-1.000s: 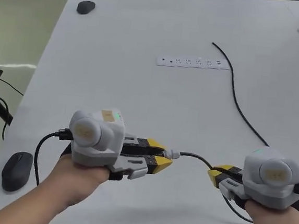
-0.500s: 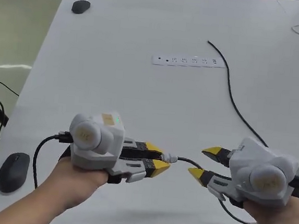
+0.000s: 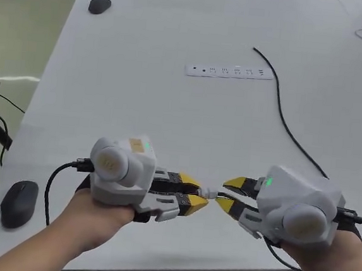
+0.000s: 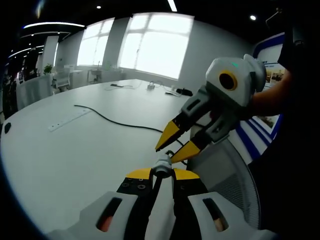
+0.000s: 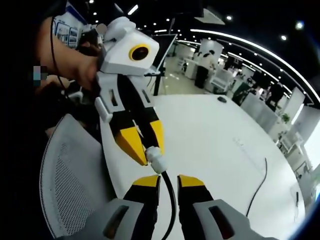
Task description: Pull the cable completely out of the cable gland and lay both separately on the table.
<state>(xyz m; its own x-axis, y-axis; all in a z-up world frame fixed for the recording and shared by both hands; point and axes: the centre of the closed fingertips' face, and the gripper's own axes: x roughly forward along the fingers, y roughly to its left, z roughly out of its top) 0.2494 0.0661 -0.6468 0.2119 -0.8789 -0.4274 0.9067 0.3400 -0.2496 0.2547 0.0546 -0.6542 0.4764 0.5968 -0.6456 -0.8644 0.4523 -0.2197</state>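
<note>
My left gripper [image 3: 198,197] is shut on the small pale cable gland [image 3: 209,192], held just above the table's near edge. The black cable [image 3: 221,192] leaves the gland to the right. My right gripper [image 3: 229,194] faces it tip to tip, open, with its jaws either side of the cable just behind the gland. In the left gripper view the gland [image 4: 161,166] sits between my left gripper's [image 4: 162,175] yellow tips, and the right gripper [image 4: 175,144] comes in open from the right. In the right gripper view the cable [image 5: 170,196] passes untouched through my right gripper [image 5: 169,181], up to the gland [image 5: 154,156].
A long black cable [image 3: 288,127] lies across the white table [image 3: 140,94] from beside a white power strip [image 3: 230,71] toward my right hand. One mouse [image 3: 100,4] lies far left, another [image 3: 18,204] near left. A white mesh chair [image 5: 75,170] stands under the table edge.
My right gripper let go of the cable, opened, and moved left up to the gland. The left gripper has kept its hold and barely moved.
</note>
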